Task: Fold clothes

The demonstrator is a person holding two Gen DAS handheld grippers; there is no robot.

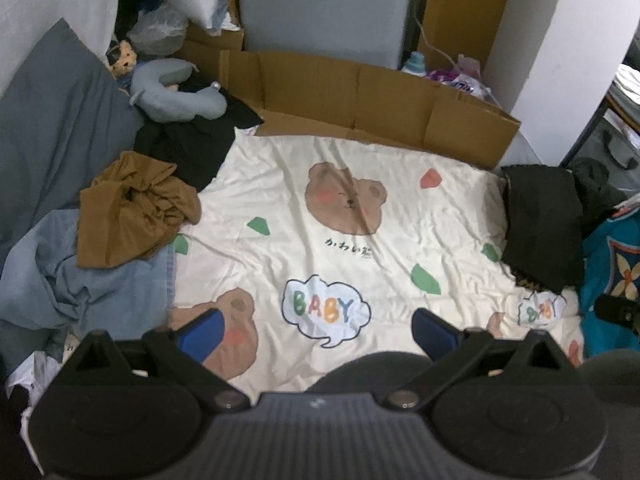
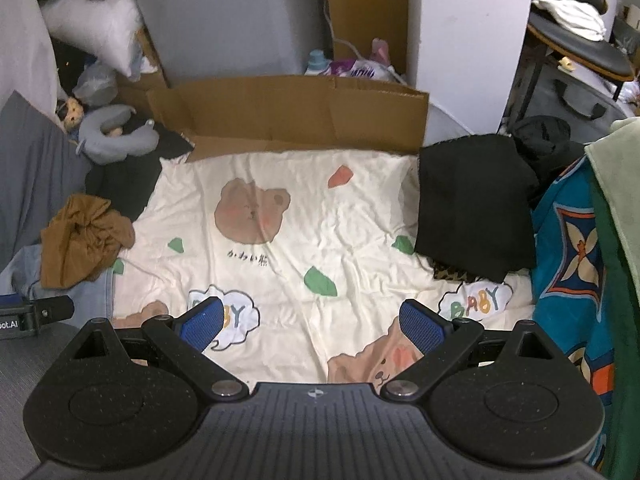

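A crumpled brown garment (image 1: 136,208) (image 2: 82,234) lies at the left on top of a light blue denim piece (image 1: 92,284) (image 2: 24,276). Behind them a black garment (image 1: 192,140) (image 2: 124,180) is heaped. At the right rests a folded black garment (image 1: 542,228) (image 2: 472,200) over a leopard-print piece (image 2: 452,274). All sit around a cream sheet with bear prints (image 1: 340,248) (image 2: 300,240). My left gripper (image 1: 316,330) hovers open above the sheet's near edge, holding nothing. My right gripper (image 2: 312,326) is likewise open and holds nothing.
A flattened cardboard box (image 1: 360,92) (image 2: 288,108) stands behind the sheet. A grey neck pillow (image 1: 176,96) (image 2: 108,136) and a grey cushion (image 1: 48,128) lie back left. A teal patterned cloth (image 1: 612,280) (image 2: 568,264) and green fabric (image 2: 616,240) border the right. A black chair (image 2: 576,44) stands far right.
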